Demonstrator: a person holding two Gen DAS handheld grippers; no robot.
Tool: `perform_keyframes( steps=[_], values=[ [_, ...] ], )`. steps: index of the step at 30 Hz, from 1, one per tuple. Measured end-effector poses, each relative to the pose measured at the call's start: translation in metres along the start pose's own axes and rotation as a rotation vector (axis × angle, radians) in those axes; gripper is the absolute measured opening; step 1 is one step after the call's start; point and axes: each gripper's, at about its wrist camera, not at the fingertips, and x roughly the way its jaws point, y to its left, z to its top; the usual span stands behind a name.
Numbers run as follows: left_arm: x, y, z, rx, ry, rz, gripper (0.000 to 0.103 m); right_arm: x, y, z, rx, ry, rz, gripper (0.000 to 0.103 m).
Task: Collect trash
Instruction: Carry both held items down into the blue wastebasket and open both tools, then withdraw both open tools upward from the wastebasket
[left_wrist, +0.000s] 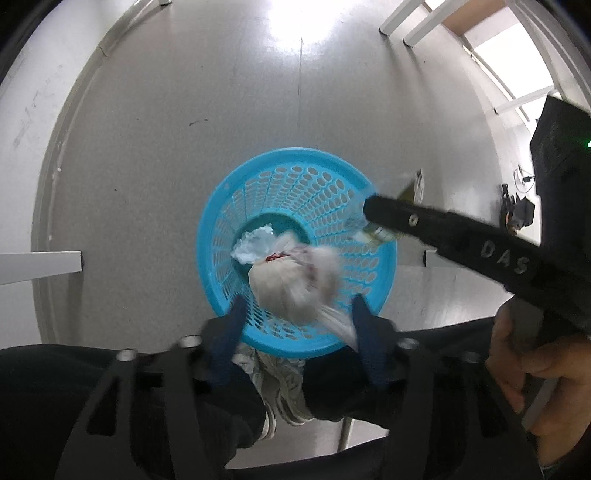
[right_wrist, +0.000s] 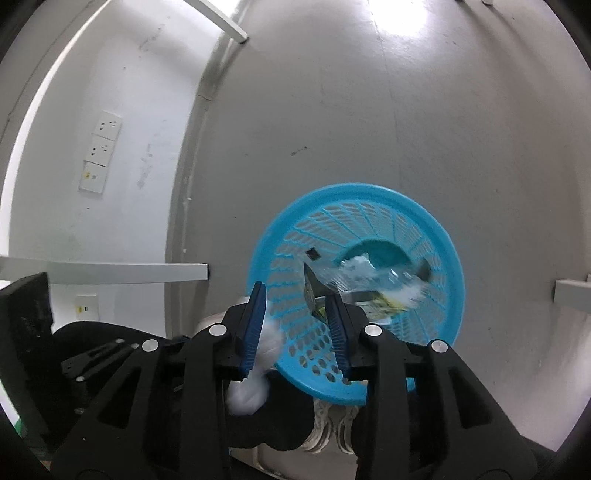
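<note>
While both grippers hang over the blue mesh wastebasket on the grey floor, the drop looks to be the step in hand. The left gripper has its blue pads spread wide, and a white plastic bag, blurred, sits between them and above the basket's near wall, apparently loose and not pinched. A crumpled pale wrapper already lies at the basket's bottom. The right gripper also stands open over the near rim; just beyond its fingertips a clear wrapper with a yellow and dark label is blurred inside the basket, seemingly released. My reading is that this load is nearly in. Next, both tools should lift clear without snagging the bag's tail or nudging the rim, then seek further litter. The person's sneakers stand just behind the basket.
</note>
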Motion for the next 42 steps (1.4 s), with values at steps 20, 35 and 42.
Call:
perform_keyframes(
  steps=[20,35,42],
  values=[
    [-0.009,0.002,-0.005,0.001,-0.038,0.034,0.063,-0.004,-0.01,-0.01,0.016,-0.005,-0.114,0.05],
    [-0.018,-0.001,-0.009,0.007,-0.082,0.066,0.063,-0.001,-0.006,-0.018,-0.072,0.013,-0.381,0.074],
    [-0.019,-0.001,-0.009,0.013,-0.087,0.072,0.063,0.0,-0.004,-0.021,-0.099,0.013,-0.4,0.079]
  ],
)
